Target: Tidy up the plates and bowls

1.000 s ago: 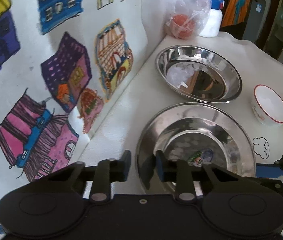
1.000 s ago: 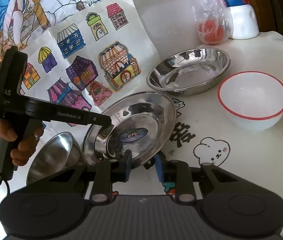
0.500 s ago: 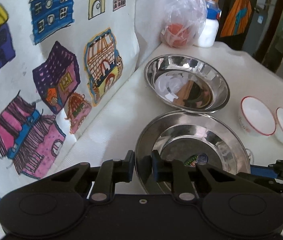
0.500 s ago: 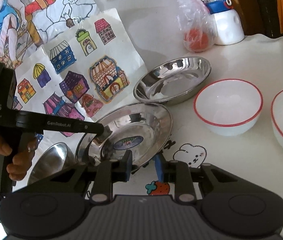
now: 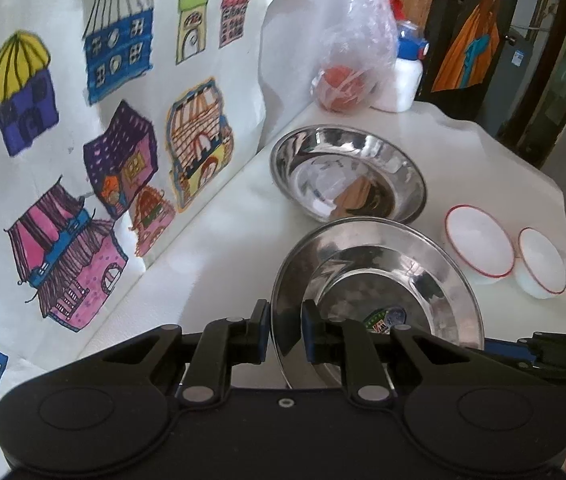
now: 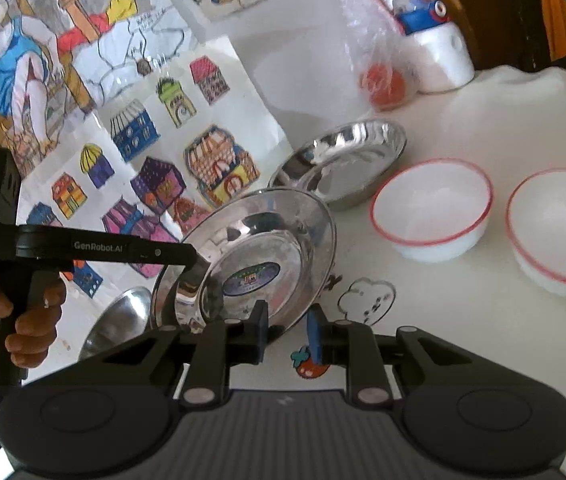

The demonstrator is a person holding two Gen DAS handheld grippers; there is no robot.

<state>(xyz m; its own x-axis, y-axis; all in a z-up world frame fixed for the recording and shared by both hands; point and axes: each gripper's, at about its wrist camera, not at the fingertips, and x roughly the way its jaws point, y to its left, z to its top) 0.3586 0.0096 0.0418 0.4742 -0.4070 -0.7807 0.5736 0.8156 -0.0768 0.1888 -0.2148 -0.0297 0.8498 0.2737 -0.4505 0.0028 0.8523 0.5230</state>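
The left hand-held gripper [image 5: 286, 330] pinches the near rim of a steel plate [image 5: 379, 280], holding it tilted above the desk [image 5: 463, 152]. At 12 o'clock from it sits a second steel plate [image 5: 347, 178]; two white bowls [image 5: 477, 240] stand at 2 o'clock. The right hand-held gripper [image 6: 286, 332] is spread, holding nothing.

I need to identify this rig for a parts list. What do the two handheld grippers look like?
Both are matte black with blue finger pads. The left gripper has a pistol handle, white "GenRobot.AI" lettering and a dark cable below the bare hand. The right gripper has a ribbed grey body.
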